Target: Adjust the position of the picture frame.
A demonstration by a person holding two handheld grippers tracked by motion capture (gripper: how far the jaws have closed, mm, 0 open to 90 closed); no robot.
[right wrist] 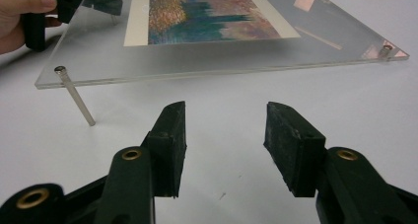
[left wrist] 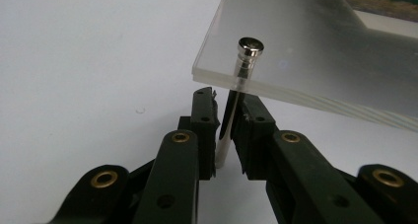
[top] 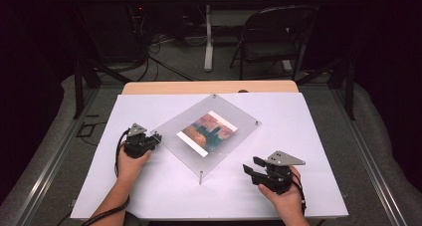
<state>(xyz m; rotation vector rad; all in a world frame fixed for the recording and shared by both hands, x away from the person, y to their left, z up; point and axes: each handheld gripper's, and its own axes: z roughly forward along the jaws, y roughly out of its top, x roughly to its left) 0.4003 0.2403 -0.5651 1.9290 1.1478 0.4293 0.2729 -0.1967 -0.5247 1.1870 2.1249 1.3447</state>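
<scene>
A clear flat acrylic picture frame point(top: 209, 136) stands on thin shiny metal legs on the smooth white surface point(top: 164, 191), holding one colourful painted picture point(top: 207, 133); the left gripper point(left wrist: 226, 123) has its black jaws nearly closed around one metal leg point(left wrist: 236, 93) at the frame's corner; the right gripper point(right wrist: 224, 135) has its jaws open and empty, near the frame's front edge.

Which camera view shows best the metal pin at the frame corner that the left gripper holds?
The left gripper view: the pin stands close between the closed jaws. The high view and right gripper view show that corner small and far.
</scene>
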